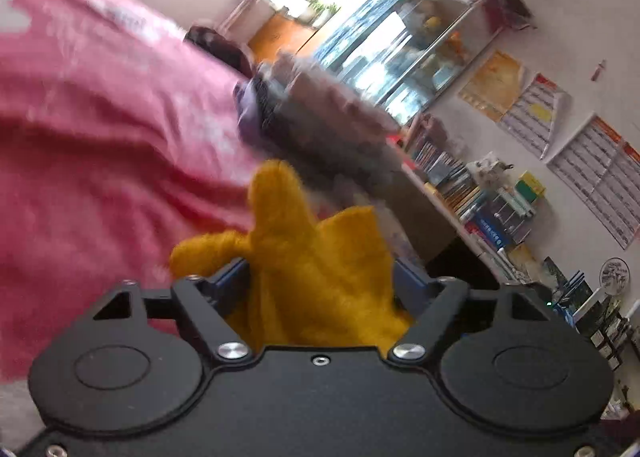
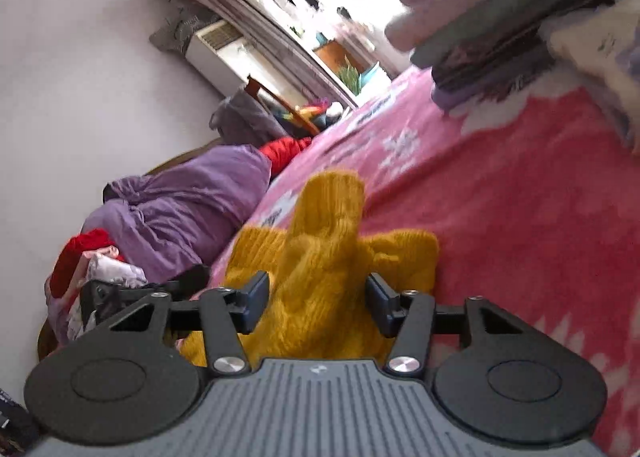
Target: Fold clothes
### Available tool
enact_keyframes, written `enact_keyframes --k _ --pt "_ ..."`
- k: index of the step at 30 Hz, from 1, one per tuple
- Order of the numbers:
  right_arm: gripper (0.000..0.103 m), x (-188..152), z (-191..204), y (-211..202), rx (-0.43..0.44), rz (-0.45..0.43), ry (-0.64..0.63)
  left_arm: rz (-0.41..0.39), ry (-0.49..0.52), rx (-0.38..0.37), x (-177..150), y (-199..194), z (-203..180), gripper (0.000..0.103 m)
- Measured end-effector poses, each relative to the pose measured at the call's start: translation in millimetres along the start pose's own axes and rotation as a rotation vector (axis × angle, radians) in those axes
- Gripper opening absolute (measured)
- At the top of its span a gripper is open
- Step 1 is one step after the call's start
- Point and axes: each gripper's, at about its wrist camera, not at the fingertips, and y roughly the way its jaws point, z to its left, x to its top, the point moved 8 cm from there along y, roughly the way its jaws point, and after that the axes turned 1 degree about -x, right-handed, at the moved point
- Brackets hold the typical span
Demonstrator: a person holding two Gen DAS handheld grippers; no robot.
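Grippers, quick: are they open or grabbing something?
Left gripper: shut on the yellow sweater.
Right gripper: shut on the yellow sweater too.

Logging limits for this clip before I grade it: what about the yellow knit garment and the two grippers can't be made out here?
- Left gripper: the yellow knit garment bunches over the fingertips in the left wrist view, so their grip is hidden.
- Right gripper: fingers sit apart around the garment; contact unclear.
- Garment type: crumpled in both views.
- Folded stack: motion-blurred, pieces uncountable.
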Motion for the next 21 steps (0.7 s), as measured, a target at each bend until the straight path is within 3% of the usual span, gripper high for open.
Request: enact_keyframes --k 3,5,10,12,13,14,19,21 --pt "0.059 6.9 3.0 -8.0 -0.044 -0.038 -0.027 -0.061 -0.022 0.031 9.1 -17.2 4.7 0.081" --pt "0.073 10.4 3.4 -10.7 -0.087 -0.054 -0.053 -0.082 -0.037 0.08 9.2 -22.5 12.8 0.082" --pt "0.08 6.5 -11.5 3.0 -0.193 -0.031 -0.038 -0.019 -0.109 0.174 -7.7 -0.2 30.4 0.083" --pt "0.081 1.1 -20.0 9.1 -0.172 -0.008 0.013 -0.016 -0.147 0.173 -13.9 9.3 37.2 0.085" --pt "0.077 -1.8 -24.2 12.2 -0.155 0.004 0.044 -0.018 -0.148 0.17 -14.4 10.9 38.4 0.085" --pt "0.063 -4.7 -27.8 15.7 -0.115 0.017 0.084 -0.01 -0.145 0.163 -15.2 13.8 38.0 0.079" --pt "0.043 -6.0 -53.0 17.2 0.016 0.016 0.289 -0.006 -0.218 0.087 -16.1 15.6 45.9 0.056" --pt "0.04 -7.9 -63.0 15.3 0.043 0.004 0.358 -0.013 -0.267 0.058 -16.3 12.3 49.9 0.052"
